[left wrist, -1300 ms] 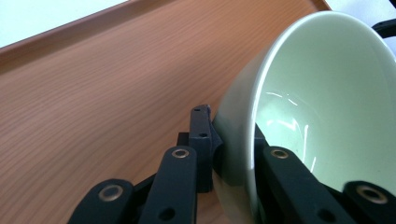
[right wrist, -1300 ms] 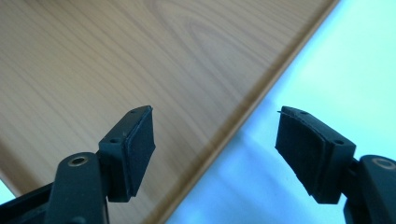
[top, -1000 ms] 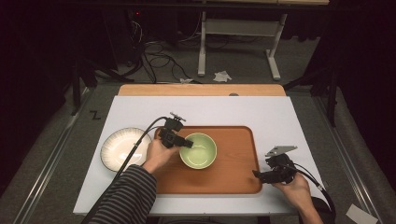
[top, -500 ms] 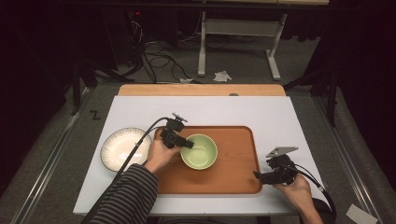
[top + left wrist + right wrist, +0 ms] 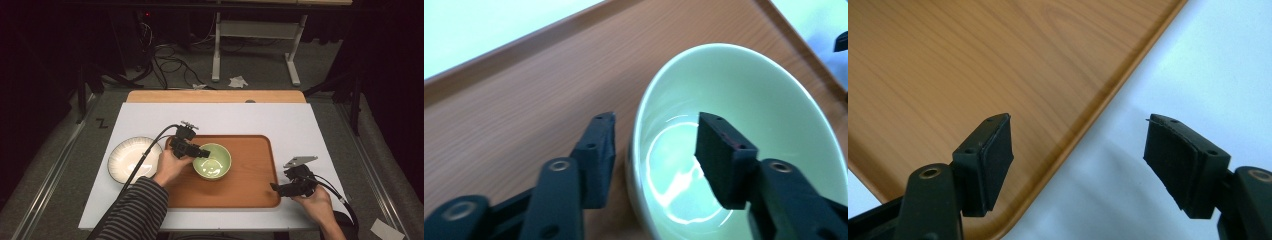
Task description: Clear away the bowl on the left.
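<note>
The left tool (image 5: 204, 152) is black, with a small bracket on top and a black cable trailing back past a sleeve (image 5: 137, 210) striped dark and grey. Its two jaws are flat black blocks on arms with brass-ringed pivot holes and small screw dimples. The right tool (image 5: 274, 187) is black too, topped by a grey three-cornered plate (image 5: 300, 161), its cable looping behind.

Green bowl (image 5: 744, 125): glazed ceramic by its look, smooth and glossy, with bright highlights on the inner wall. Tray (image 5: 973, 60): wood-grain finish, smooth, satin, with a low sheen at the raised rim; the table (image 5: 310, 125) under it is matt white. Left tool (image 5: 656, 150) and right tool (image 5: 1078, 160): matt black plastic, finely textured pads, brass-coloured rivets.
</note>
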A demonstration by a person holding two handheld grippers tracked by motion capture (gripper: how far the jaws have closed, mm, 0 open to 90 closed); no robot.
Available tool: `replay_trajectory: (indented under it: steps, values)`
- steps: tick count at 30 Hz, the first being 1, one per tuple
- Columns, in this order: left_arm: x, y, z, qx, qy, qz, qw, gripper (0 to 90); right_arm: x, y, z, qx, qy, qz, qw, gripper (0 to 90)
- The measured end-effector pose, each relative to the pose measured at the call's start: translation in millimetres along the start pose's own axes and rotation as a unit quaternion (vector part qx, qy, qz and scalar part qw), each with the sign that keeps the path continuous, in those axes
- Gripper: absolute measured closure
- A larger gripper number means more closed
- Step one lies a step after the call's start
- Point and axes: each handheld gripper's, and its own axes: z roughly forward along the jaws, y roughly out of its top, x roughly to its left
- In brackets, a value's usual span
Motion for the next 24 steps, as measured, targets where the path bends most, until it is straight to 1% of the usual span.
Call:
replay_trajectory:
  steps: [1,4,6,7,10,11,13,14,15,16,17,18,21,23,24]
  values:
    - [-0.6,-0.2,-0.8,0.001,0.001,-0.001,1.0000,45.7,0.2,0.5,0.4,-0.001,0.001,-0.001,1.0000,29.1]
    - [-2.8,-0.5,-5.7,-0.009,0.012,0.006,0.9999,42.1,0.4,1.9,1.0,0.000,0.002,-0.002,1.0000,29.0]
    - [-3.9,-0.9,-9.2,-0.015,0.019,0.012,0.9996,40.9,0.3,3.1,1.6,0.000,0.002,-0.006,1.0000,29.0]
    - [-4.7,-1.2,-10.4,-0.019,0.021,0.010,0.9995,40.4,0.3,3.9,2.3,-0.001,0.005,-0.007,1.0000,29.0]
    - [-5.5,-2.5,-14.0,-0.023,0.027,0.015,0.9992,39.3,1.0,6.4,3.6,0.000,0.008,-0.008,0.9999,29.0]
    - [-5.6,-3.1,-15.9,-0.021,0.029,0.020,0.9992,39.0,0.9,7.3,4.4,-0.002,0.009,-0.011,0.9999,29.0]
    - [-6.4,-4.2,-17.4,-0.025,0.031,0.018,0.9990,38.6,1.0,9.0,5.6,-0.001,0.011,-0.015,0.9998,29.0]
    - [-6.4,-5.1,-18.7,-0.028,0.030,0.017,0.9990,38.5,1.6,9.8,6.0,0.000,0.011,-0.013,0.9998,29.0]
    - [-6.2,-5.6,-19.5,-0.030,0.029,0.017,0.9990,38.3,1.2,10.6,6.6,-0.001,0.012,-0.018,0.9998,29.0]
    - [-5.6,-6.0,-21.0,-0.027,0.031,0.021,0.9989,38.1,1.4,11.2,6.8,-0.001,0.012,-0.020,0.9997,29.0]
    - [-5.9,-6.6,-21.2,-0.034,0.031,0.015,0.9988,37.9,1.7,11.9,7.3,-0.002,0.015,-0.019,0.9997,29.0]
    - [-5.0,-7.0,-22.8,-0.033,0.032,0.018,0.9988,37.7,2.2,12.5,7.7,-0.002,0.016,-0.022,0.9996,29.0]
    - [-5.1,-8.2,-24.7,-0.039,0.033,0.013,0.9986,37.2,3.8,14.9,9.4,0.001,0.019,-0.028,0.9994,29.0]
    - [-4.5,-9.3,-26.1,-0.039,0.035,0.014,0.9985,37.1,3.4,15.8,10.0,-0.001,0.021,-0.029,0.9994,29.0]
    - [-4.6,-9.9,-26.8,-0.042,0.036,0.011,0.9984,37.0,2.9,16.3,9.9,0.000,0.019,-0.032,0.9993,29.0]
